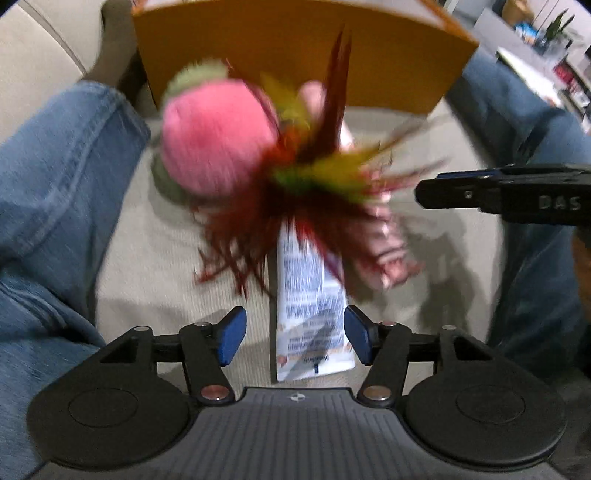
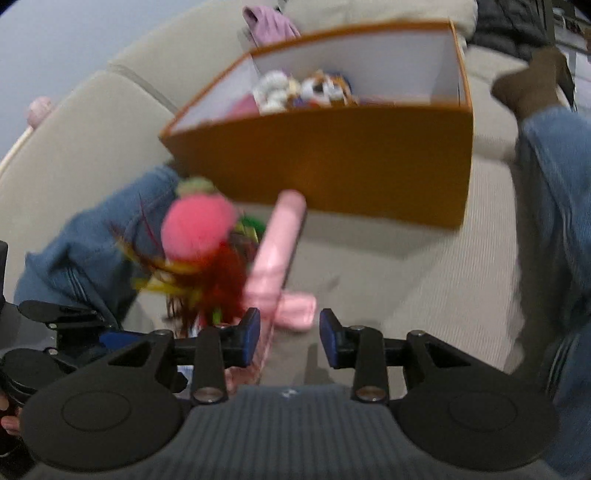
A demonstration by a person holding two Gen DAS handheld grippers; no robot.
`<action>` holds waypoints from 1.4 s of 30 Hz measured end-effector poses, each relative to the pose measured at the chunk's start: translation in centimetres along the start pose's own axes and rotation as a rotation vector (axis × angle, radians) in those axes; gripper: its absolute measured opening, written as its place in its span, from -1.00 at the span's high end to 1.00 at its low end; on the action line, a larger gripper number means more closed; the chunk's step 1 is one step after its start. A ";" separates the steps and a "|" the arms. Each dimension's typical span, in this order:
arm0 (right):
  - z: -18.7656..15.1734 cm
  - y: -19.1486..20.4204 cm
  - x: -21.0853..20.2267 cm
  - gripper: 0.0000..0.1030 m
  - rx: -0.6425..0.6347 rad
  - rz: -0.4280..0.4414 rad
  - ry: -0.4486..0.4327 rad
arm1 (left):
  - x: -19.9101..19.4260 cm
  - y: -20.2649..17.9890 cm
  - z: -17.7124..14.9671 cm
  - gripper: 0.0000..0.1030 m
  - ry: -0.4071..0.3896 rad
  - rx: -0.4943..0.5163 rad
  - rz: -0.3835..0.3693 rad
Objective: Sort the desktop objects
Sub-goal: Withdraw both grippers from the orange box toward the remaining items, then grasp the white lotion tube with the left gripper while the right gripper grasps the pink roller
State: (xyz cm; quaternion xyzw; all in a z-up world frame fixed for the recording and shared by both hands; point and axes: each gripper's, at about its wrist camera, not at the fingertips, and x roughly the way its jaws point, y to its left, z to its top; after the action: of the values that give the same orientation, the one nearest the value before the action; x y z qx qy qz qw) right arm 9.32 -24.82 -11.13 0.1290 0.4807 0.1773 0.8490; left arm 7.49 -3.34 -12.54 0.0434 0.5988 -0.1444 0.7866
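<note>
A blurred pink plush ball with red and yellow-green feathers (image 1: 214, 147) (image 2: 199, 229) is over the beige sofa cushion, in front of the orange box (image 1: 295, 55) (image 2: 332, 166). Whether it rests on the cushion I cannot tell. A white printed packet (image 1: 310, 314) lies on the cushion between the spread pads of my left gripper (image 1: 295, 336), which is open and does not press on it. A pink packet (image 1: 384, 251) (image 2: 277, 251) slants past the left pad of my right gripper (image 2: 290, 334), which is open and grips nothing. The right gripper's finger (image 1: 461, 194) shows at the right of the left wrist view.
A person's denim-clad legs (image 1: 55, 192) (image 2: 554, 184) flank the cushion (image 2: 406, 277) on both sides. The box holds several small toys (image 2: 306, 88). A brown-socked foot (image 2: 532, 85) lies by the box's right side. A purple cloth (image 2: 269, 22) sits behind it.
</note>
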 end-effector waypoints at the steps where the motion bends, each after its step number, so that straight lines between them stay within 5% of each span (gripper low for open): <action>1: -0.3 -0.1 0.0 0.27 0.008 -0.004 0.006 | 0.6 0.0 -0.1 -0.34 0.018 -0.013 0.008; 5: -1.1 -0.1 0.3 0.26 0.005 0.004 0.020 | 1.9 0.5 -0.5 -0.48 0.040 -0.064 -0.020; 9: -1.5 0.0 1.1 0.26 0.008 0.018 0.044 | 2.2 0.2 -0.9 -0.41 0.027 -0.058 0.003; 11: -1.7 0.0 1.2 0.26 0.010 0.020 0.053 | 2.0 0.2 -1.1 -0.06 0.017 -0.063 -0.020; 13: -1.8 0.0 1.4 0.26 0.012 0.017 0.054 | 1.6 0.3 -1.3 0.00 0.005 -0.072 -0.031; 15: -1.9 -0.1 1.3 0.26 0.018 0.012 0.052 | 0.8 0.8 -1.7 0.50 -0.008 -0.095 -0.056; 18: -1.9 -0.3 1.2 0.26 0.026 0.005 0.049 | -0.9 1.8 -2.3 0.71 -0.058 -0.144 -0.112; 24: -1.9 0.0 1.3 0.26 0.023 0.017 0.039 | -5.8 2.8 -2.1 0.78 -0.230 -0.175 -0.133; 29: -1.7 0.6 0.8 0.26 0.001 0.031 0.016 | -8.7 1.7 0.0 0.80 -0.350 -0.157 -0.075; 34: -1.8 0.6 0.9 0.26 0.001 0.033 0.028 | -5.8 0.3 0.4 0.81 -0.282 -0.113 -0.025; 42: -1.5 1.8 1.1 0.26 -0.064 0.048 0.024 | -4.7 0.0 -1.1 0.71 -0.284 -0.099 -0.015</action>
State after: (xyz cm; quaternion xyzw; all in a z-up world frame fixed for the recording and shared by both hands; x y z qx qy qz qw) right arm 8.19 -22.68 -12.04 0.1111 0.4815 0.2146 0.8425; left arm 5.30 -2.27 -8.38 -0.0209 0.4882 -0.1250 0.8635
